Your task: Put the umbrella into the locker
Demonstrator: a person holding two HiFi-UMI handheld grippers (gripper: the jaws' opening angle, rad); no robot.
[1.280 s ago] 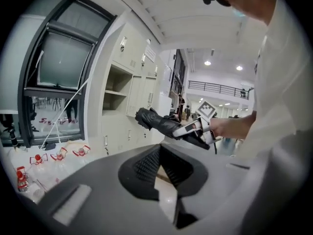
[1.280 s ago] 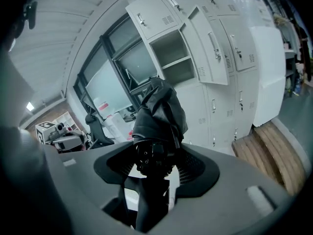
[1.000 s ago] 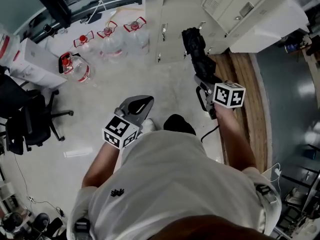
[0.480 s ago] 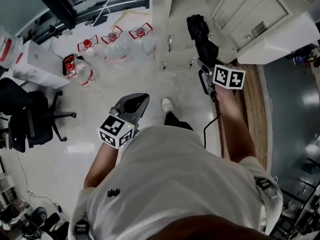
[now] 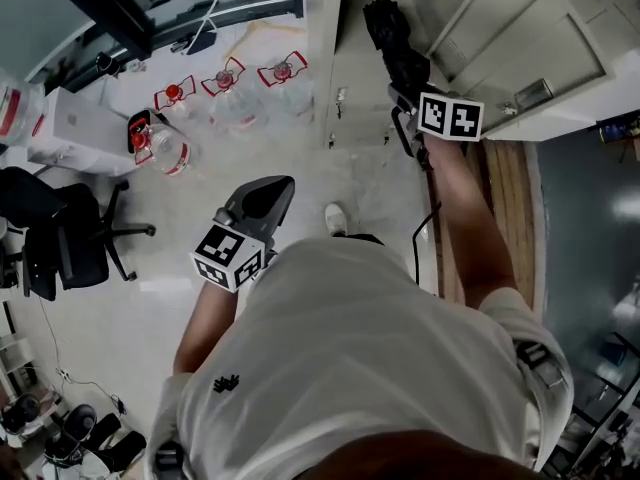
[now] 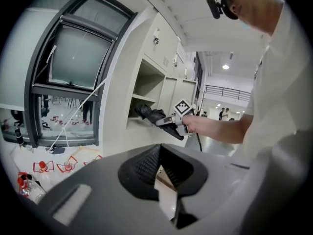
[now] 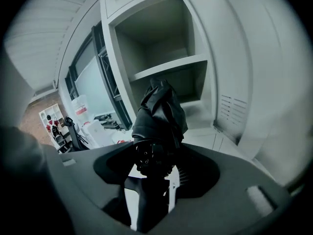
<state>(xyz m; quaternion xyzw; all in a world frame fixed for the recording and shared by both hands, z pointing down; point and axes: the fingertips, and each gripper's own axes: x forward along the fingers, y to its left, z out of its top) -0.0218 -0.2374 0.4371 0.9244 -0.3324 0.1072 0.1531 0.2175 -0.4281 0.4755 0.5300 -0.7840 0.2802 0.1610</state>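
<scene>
No lettering, label or number is legible in any view.

Umbrella blk; locker pale grey-white; marker cube b/w squares; bottles left of locker clear w/ red caps; shirt white.

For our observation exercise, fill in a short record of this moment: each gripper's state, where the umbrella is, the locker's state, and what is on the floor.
right gripper: shut on the folded black umbrella
left gripper: shut, empty
locker: door open, shelf inside
umbrella position: tip at the locker opening, not yet released
floor: water bottles near the window
</scene>
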